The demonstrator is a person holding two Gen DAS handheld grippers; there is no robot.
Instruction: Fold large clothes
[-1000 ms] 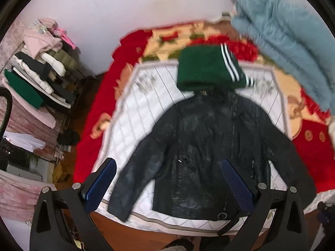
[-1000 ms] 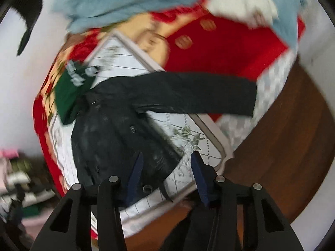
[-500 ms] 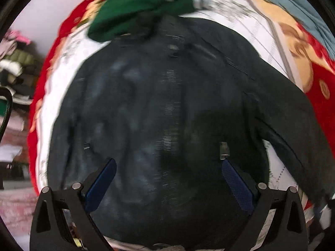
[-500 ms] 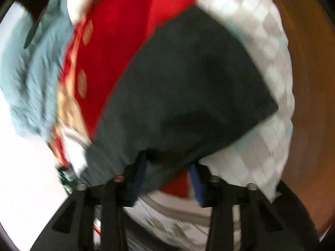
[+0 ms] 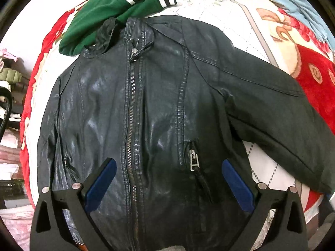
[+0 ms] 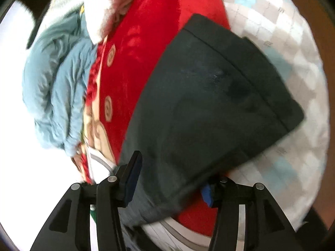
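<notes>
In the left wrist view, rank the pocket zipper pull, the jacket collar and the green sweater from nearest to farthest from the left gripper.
1. Pocket zipper pull, just inside the left gripper's right finger.
2. Jacket collar, top of the jacket.
3. Green sweater, beyond the collar, upper left.

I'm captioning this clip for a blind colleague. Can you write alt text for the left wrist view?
A black leather jacket lies front up and zipped on a white quilted cover, filling the view, with the open left gripper over its lower front. A green striped garment lies at its collar.
</notes>
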